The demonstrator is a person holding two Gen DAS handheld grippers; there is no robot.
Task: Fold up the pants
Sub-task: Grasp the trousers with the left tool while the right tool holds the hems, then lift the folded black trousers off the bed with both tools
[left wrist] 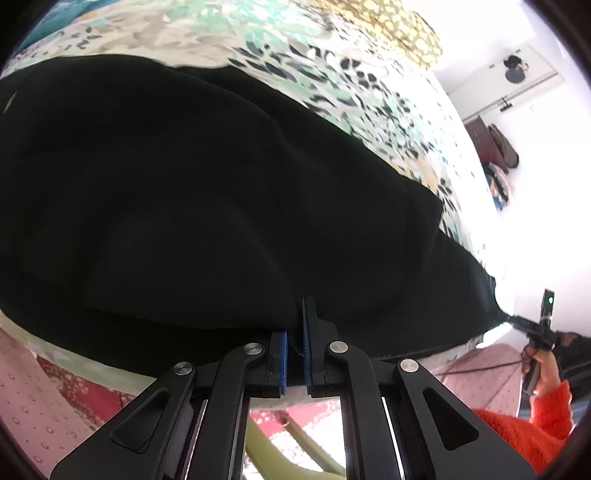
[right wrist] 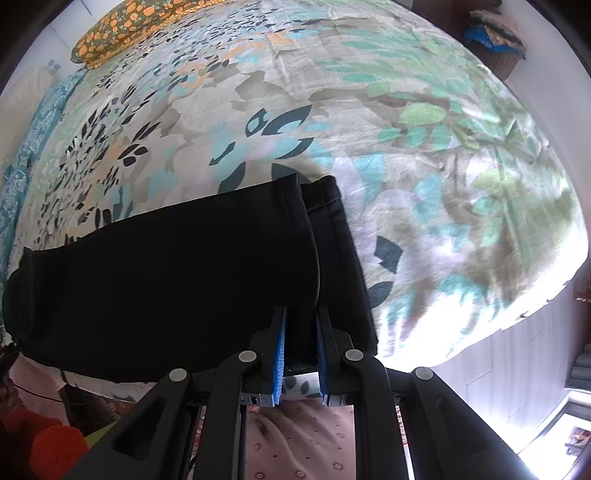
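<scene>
Black pants [left wrist: 221,203] lie lengthwise along the near edge of a bed with a floral sheet [left wrist: 369,110]. My left gripper [left wrist: 295,317] is shut on their near edge, with black cloth pinched between the blue pads. In the right wrist view the two legs [right wrist: 166,277] lie stacked, and their hems [right wrist: 306,199] point away from me. My right gripper [right wrist: 300,310] is shut on the near edge of the legs close to the hems. In the left wrist view the right gripper [left wrist: 517,319] shows at the far end of the pants, held by a hand in an orange sleeve [left wrist: 524,424].
An orange-patterned pillow [right wrist: 122,29] lies at the head of the bed, and a teal cloth [right wrist: 22,155] runs along its far side. The floral sheet [right wrist: 443,166] beyond the hems is bare. A pink dotted cloth [right wrist: 303,435] hangs below the near bed edge.
</scene>
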